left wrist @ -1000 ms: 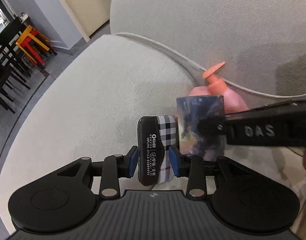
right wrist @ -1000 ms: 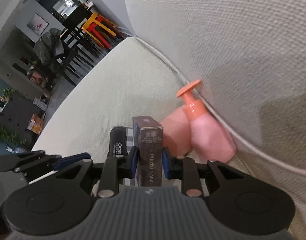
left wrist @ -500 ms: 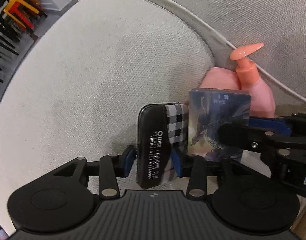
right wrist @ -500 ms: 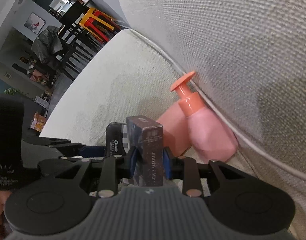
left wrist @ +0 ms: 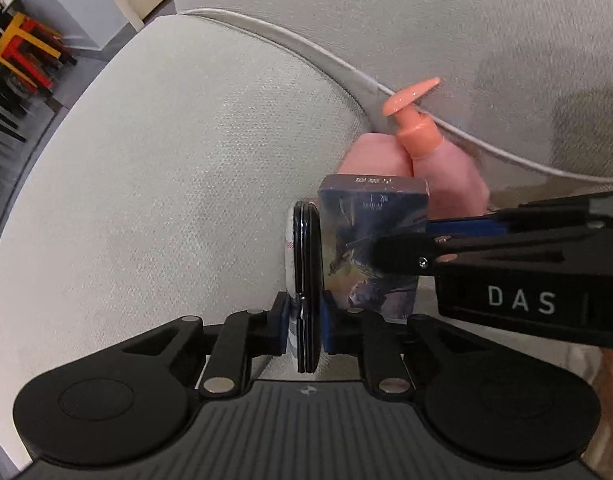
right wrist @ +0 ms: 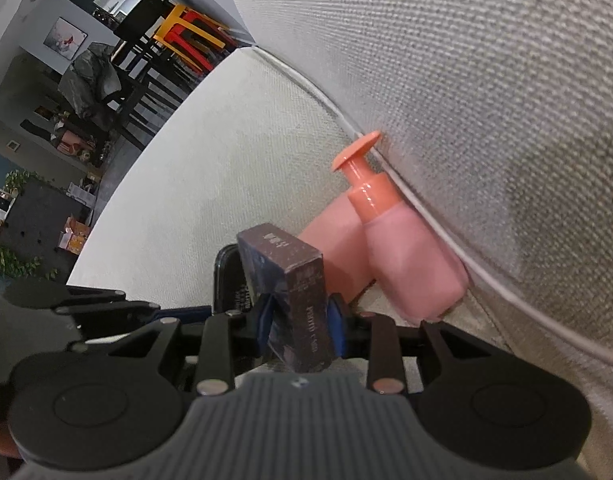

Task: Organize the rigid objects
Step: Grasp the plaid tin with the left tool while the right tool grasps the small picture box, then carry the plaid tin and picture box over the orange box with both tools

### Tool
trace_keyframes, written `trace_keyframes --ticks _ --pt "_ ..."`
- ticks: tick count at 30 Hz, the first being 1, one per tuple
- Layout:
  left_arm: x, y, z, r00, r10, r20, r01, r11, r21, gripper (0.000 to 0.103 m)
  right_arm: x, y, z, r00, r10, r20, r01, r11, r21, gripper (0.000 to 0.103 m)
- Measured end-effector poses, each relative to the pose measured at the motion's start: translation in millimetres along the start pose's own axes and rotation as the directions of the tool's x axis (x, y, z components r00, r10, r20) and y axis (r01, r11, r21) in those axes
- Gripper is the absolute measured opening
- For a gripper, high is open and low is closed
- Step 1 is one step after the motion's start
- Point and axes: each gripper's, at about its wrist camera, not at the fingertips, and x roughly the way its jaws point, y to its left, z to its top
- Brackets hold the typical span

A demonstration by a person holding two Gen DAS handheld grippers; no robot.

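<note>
Left hand-held gripper (left wrist: 304,316) is clamped tight on a slim black case (left wrist: 306,272), held edge-on with its long axis running toward 12 o'clock. Touching it at 3 o'clock stands the printed card box (left wrist: 372,248), upright. The right hand-held gripper (right wrist: 298,320), reaching in from 3 o'clock in the left view, has that box between its jaws, which are opening; whether the pads (right wrist: 335,326) press it I cannot quite tell. Beyond both, at 1 o'clock, the pink pump bottle (left wrist: 446,168) leans against the sofa backrest (left wrist: 426,20), all resting on the sofa seat (left wrist: 166,180).
</note>
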Motion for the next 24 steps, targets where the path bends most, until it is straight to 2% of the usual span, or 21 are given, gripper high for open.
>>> trace_keyframes --ticks 8,15,20,24 --pt "16 -5 3 1.0 0.024 -0.015 -0.025 1.0 -0.011 0.021 7 -4 -1 0.999 0.01 -0.032 -0.01 1.0 0.021 0.031" --pt "10 -2 -11 0.999 0.027 0.023 -0.026 0.998 -0.065 0.02 7 2 0 1.0 0.0 -0.022 0.0 1.0 -0.01 0.031" --pt "-17 7 -28 0.996 0.039 0.079 -0.029 0.991 -0.129 0.019 3 6 -1 1.0 0.003 0.017 -0.002 0.998 -0.068 0.027" --pt "-58 11 -39 0.986 0.047 0.159 -0.019 0.985 -0.171 0.019 -9 9 1 0.996 0.043 0.072 -0.035 0.993 -0.111 0.021"
